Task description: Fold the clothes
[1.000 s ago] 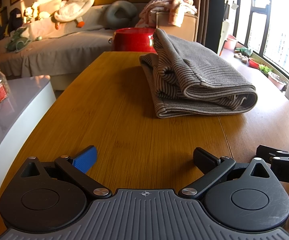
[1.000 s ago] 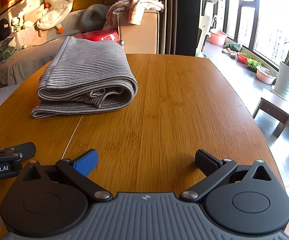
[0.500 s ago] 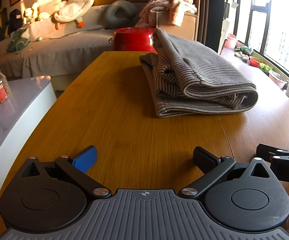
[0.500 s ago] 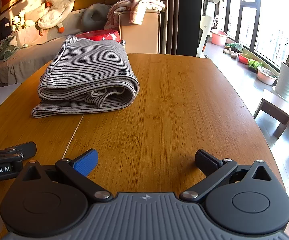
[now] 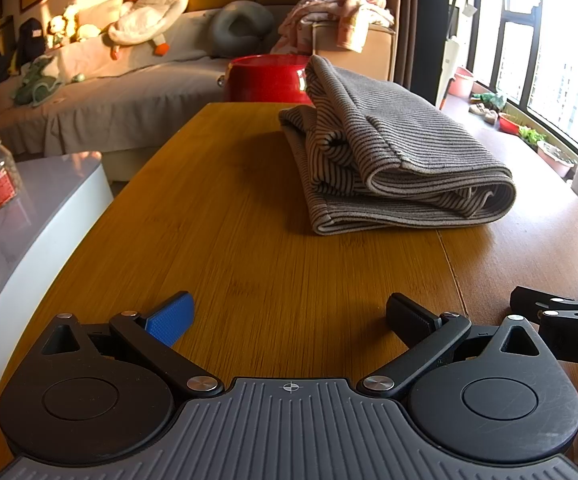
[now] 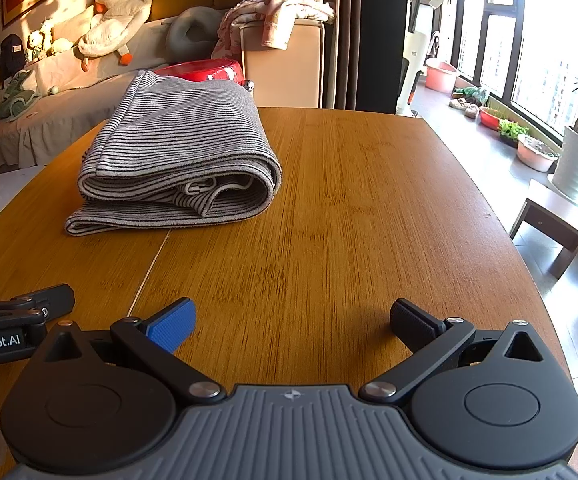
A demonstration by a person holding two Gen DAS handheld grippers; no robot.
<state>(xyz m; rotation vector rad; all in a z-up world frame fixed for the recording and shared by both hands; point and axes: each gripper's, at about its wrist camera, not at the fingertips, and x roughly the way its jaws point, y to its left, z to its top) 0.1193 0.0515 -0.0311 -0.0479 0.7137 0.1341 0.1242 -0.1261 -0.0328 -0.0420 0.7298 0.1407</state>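
A folded striped garment (image 5: 393, 164) lies on the wooden worktop (image 5: 249, 240), well ahead of both grippers, its layers stacked with the rolled fold facing the cameras. In the left wrist view, the left gripper (image 5: 289, 316) hangs low over the near end of the worktop, its blue and black fingers spread wide and holding nothing. In the right wrist view, the right gripper (image 6: 293, 318) sits alongside it in the same spread, empty posture, with the garment (image 6: 177, 160) ahead and to its left. Each gripper's black tips show at the edge of the other's view. A red tub (image 5: 267, 78) stands just behind the far end of the worktop, partly hidden by the garment. Beyond it, a sofa (image 5: 109, 96) carries a plush goose (image 5: 149, 0), and a pile of pink clothes (image 5: 337, 8) tops a box near the curtain.
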